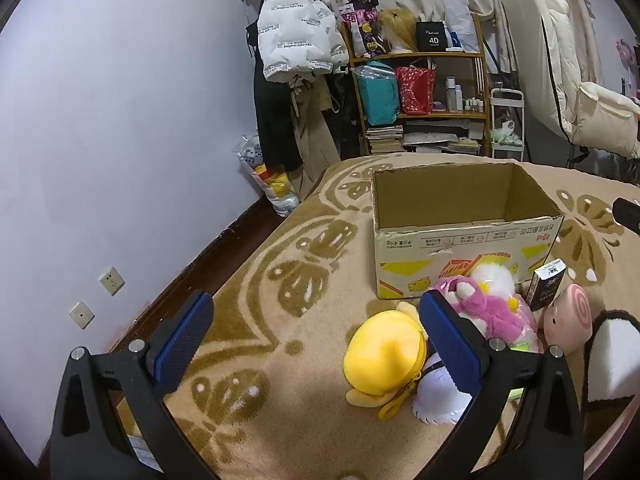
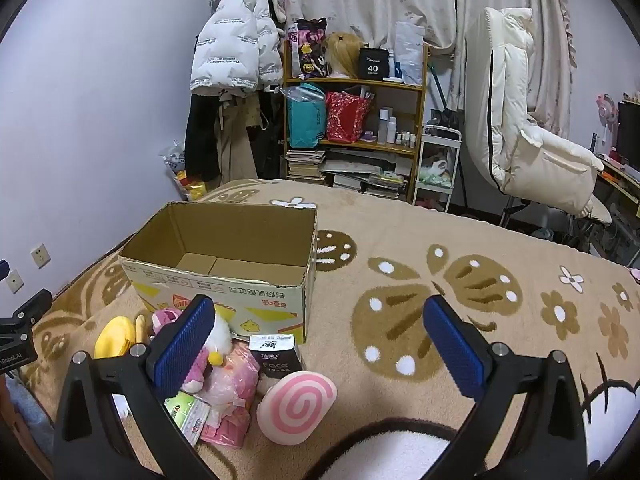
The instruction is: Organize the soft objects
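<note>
Both your tongs stand released and wide, holding nothing. Your left gripper (image 1: 316, 344) has the round yellow plush toy (image 1: 382, 354) just ahead, near its right finger, so this hand is nearer. Your right gripper (image 2: 318, 344) has the pink spiral soft cushion (image 2: 296, 408) below and left. Behind the toys, the open brown cardboard box (image 2: 224, 276) waits empty.

The left claw's finger (image 1: 452, 340) hides part of the pink plush (image 1: 496, 312), perhaps a bear.
</note>
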### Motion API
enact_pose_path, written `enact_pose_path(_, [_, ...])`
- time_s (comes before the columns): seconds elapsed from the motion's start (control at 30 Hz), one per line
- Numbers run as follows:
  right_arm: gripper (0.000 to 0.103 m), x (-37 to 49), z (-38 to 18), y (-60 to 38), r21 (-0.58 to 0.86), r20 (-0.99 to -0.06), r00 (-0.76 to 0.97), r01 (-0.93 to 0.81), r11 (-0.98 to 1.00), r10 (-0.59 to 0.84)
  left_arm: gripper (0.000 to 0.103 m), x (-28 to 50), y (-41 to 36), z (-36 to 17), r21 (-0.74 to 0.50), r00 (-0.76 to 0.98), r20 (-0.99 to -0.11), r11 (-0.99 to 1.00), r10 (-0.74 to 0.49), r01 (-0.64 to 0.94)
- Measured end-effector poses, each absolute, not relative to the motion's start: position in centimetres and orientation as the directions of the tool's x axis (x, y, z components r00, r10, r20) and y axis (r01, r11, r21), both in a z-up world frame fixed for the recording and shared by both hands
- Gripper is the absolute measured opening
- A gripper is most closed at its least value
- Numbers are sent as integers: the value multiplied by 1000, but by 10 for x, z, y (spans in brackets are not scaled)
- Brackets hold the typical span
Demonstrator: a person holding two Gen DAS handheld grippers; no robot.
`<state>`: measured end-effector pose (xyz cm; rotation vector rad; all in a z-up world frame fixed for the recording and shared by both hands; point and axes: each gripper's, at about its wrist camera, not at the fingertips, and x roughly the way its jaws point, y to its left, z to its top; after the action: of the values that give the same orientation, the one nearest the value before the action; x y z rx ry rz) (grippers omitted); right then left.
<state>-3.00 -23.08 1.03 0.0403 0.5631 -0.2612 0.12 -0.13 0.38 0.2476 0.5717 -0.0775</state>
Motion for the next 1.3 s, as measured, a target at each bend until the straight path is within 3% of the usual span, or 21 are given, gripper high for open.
enact_pose_path(1.3, [103, -29, 9, -231, -34, -536, 811, 258, 966, -236, 102, -1, 1, 4, 211, 842, -539, 967, -5, 141])
